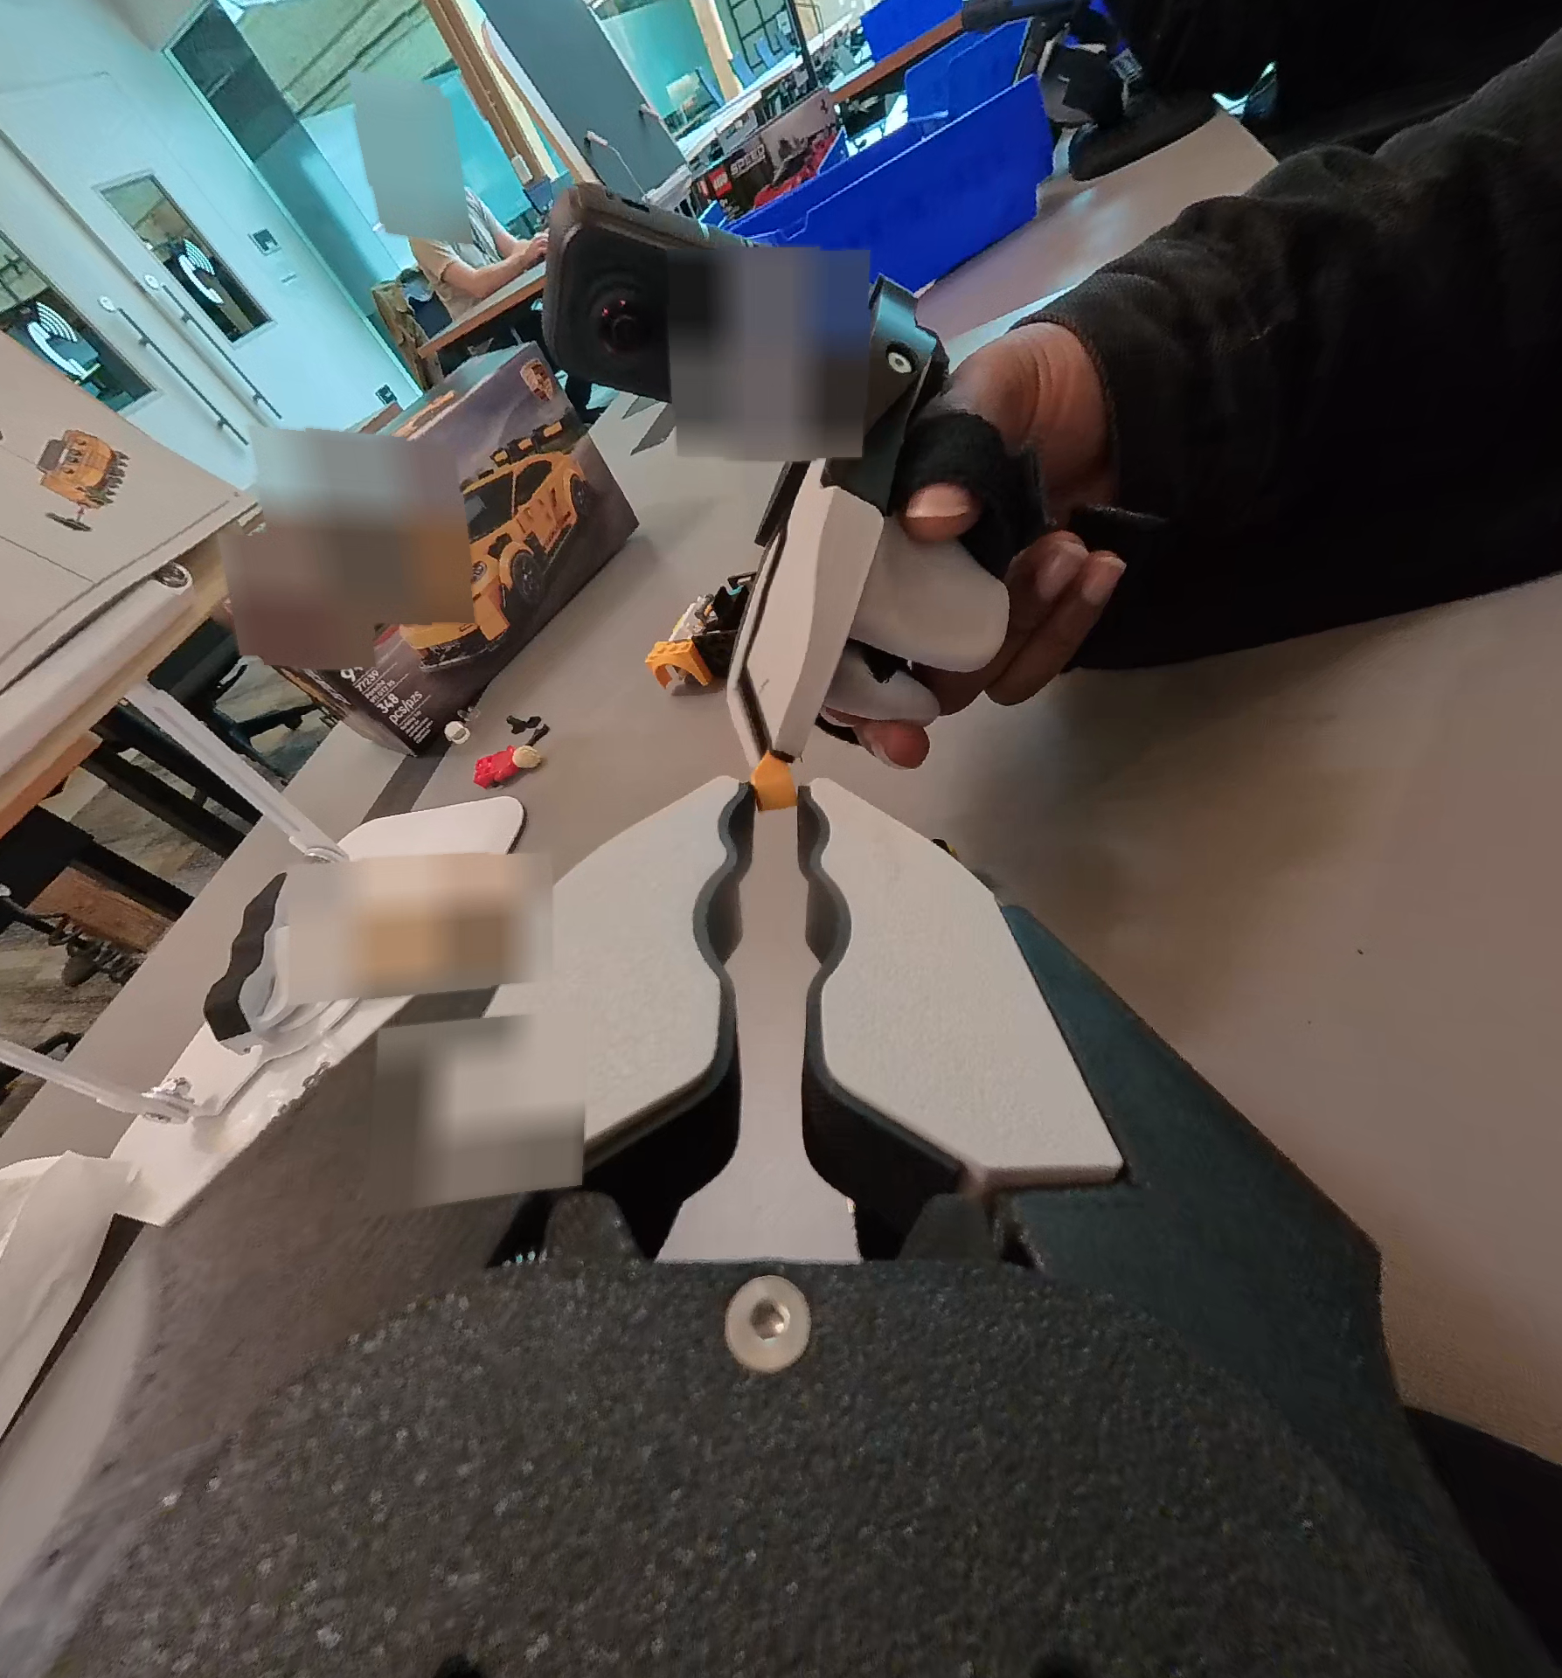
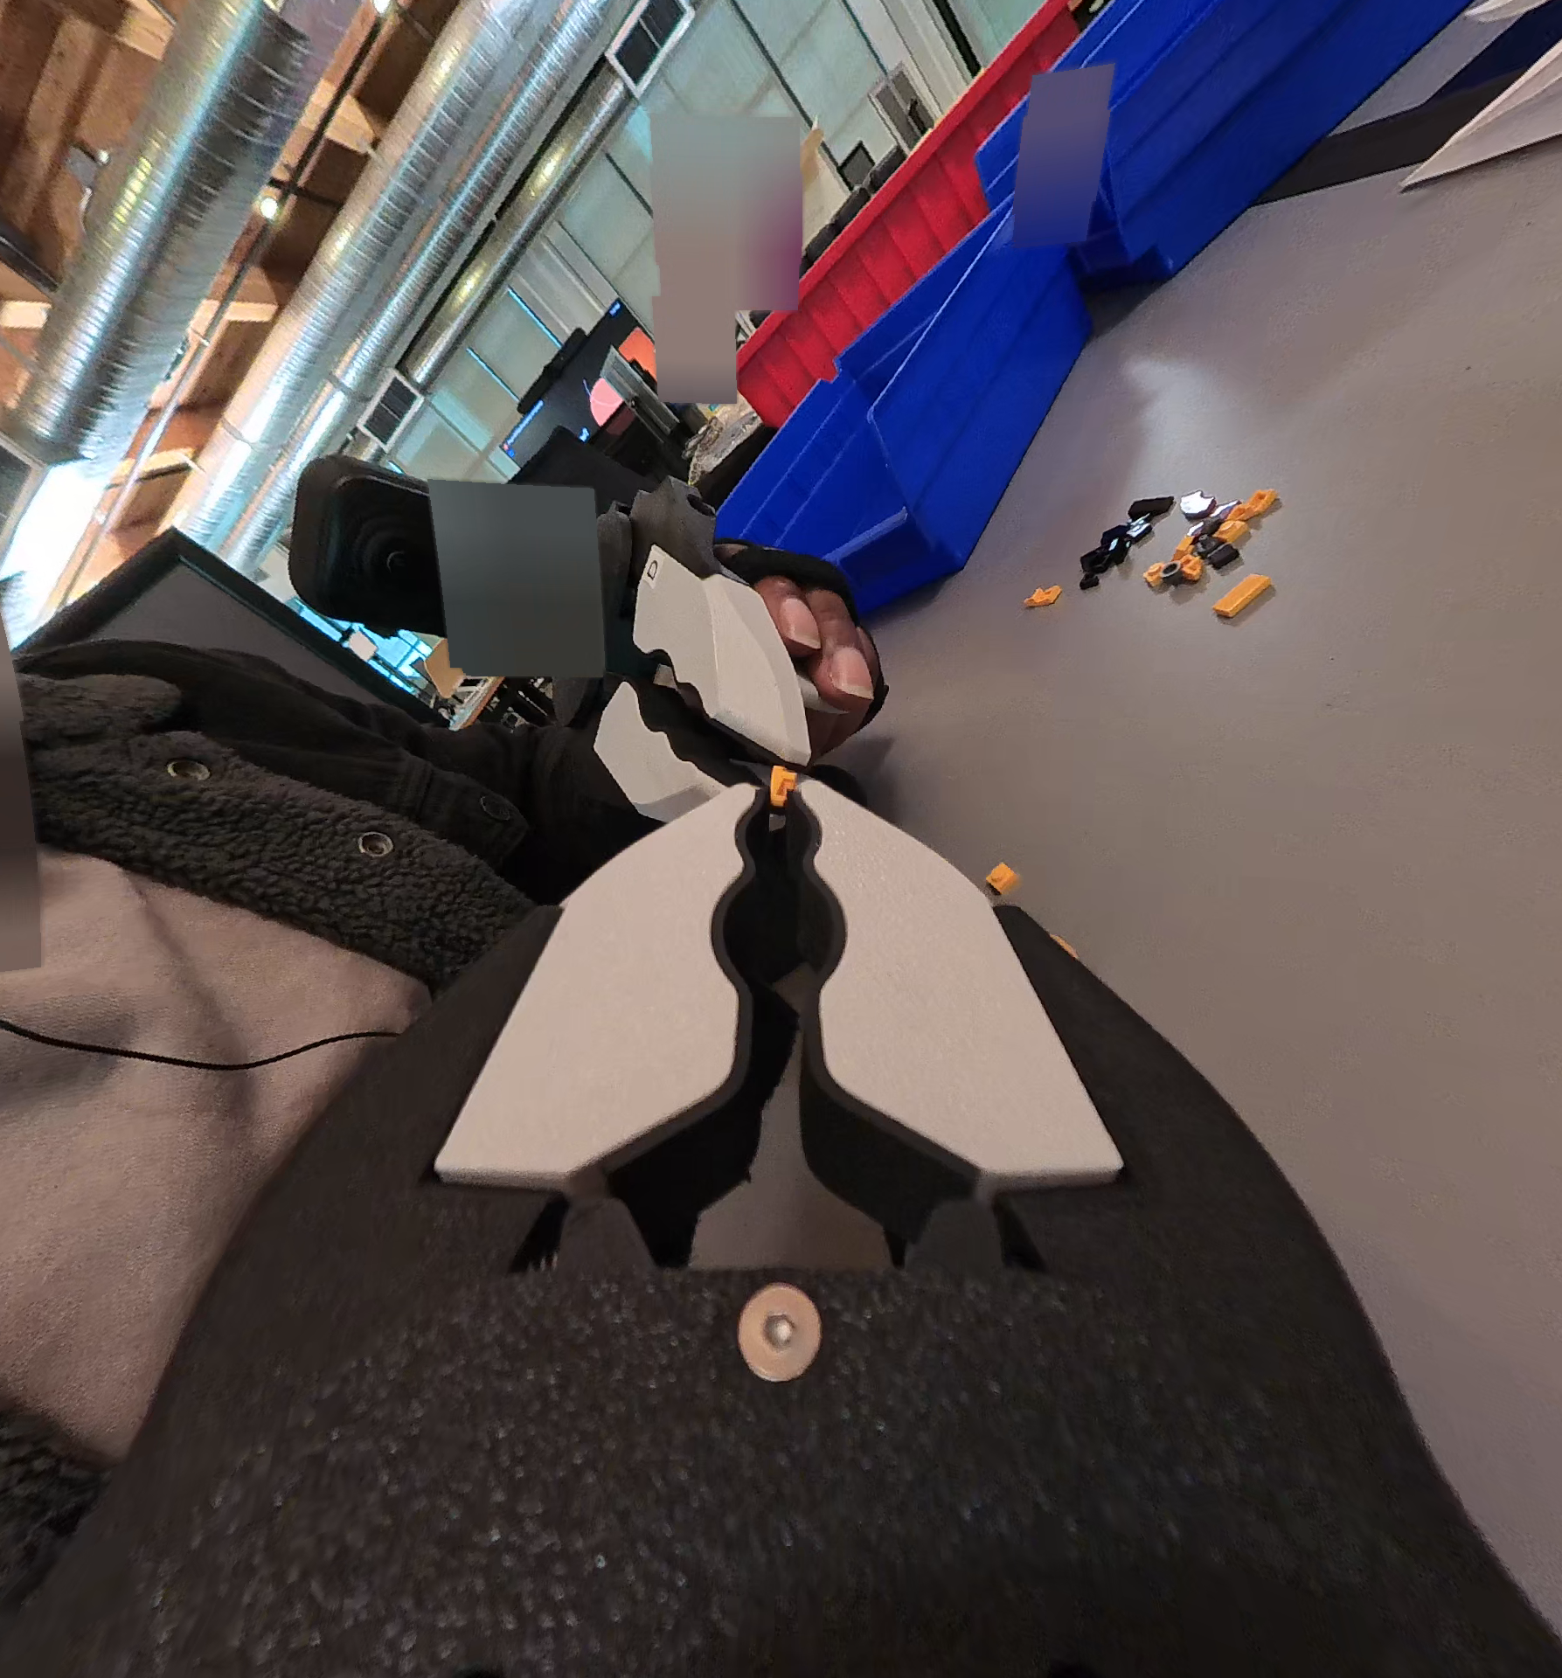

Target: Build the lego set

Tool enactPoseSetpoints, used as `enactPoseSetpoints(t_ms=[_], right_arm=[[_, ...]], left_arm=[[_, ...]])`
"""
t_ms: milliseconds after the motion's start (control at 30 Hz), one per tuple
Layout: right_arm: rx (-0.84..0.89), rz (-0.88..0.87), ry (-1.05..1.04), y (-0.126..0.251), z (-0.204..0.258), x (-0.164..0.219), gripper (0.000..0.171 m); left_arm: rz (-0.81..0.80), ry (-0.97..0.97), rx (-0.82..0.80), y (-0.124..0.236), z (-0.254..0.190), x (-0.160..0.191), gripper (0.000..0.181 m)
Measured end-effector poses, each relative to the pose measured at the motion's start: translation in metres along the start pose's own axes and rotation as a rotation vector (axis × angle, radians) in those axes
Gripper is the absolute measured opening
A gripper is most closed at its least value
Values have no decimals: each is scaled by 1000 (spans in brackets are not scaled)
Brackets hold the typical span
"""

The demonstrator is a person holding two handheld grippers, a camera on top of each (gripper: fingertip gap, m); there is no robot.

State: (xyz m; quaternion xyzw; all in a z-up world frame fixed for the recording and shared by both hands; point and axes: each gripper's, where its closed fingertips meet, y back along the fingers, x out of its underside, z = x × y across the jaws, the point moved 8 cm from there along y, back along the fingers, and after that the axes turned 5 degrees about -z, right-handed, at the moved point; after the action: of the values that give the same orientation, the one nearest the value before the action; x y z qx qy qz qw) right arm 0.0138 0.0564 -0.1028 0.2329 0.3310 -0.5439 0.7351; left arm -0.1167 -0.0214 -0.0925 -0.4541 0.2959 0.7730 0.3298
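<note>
A small orange lego piece (image 1: 774, 786) sits pinched between the tips of my left gripper (image 1: 772, 801), just above the grey table. My right gripper (image 1: 773, 755) comes down from above and its closed tips meet the top of the same piece. In the right wrist view the orange piece (image 2: 782, 783) sits between the tips of my right gripper (image 2: 781, 804), and my left gripper (image 2: 800, 761) meets it from the upper left. Both grippers look shut on it. Whether it is one piece or two joined pieces is too small to tell.
A partly built orange and black car (image 1: 700, 636), a red minifigure (image 1: 506, 763) and the set's box (image 1: 486, 545) lie beyond. An instruction booklet (image 1: 50, 481) stands at left. Loose orange and black pieces (image 2: 1186, 545) lie near blue bins (image 2: 940, 409). One orange piece (image 2: 1001, 877) lies close by.
</note>
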Motion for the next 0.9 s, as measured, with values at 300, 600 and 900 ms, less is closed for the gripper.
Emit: enactPoseSetpoints(t_ms=[300,600,900], right_arm=[[14,69,39,1,-2,5,3],[21,123,33,-2,-7,11,3],[60,107,69,-4,-9,8,3]], left_arm=[[9,19,43,0,-2,4,8],[16,43,47,3,-1,10,0],[-1,93,20,6,7,13,8]])
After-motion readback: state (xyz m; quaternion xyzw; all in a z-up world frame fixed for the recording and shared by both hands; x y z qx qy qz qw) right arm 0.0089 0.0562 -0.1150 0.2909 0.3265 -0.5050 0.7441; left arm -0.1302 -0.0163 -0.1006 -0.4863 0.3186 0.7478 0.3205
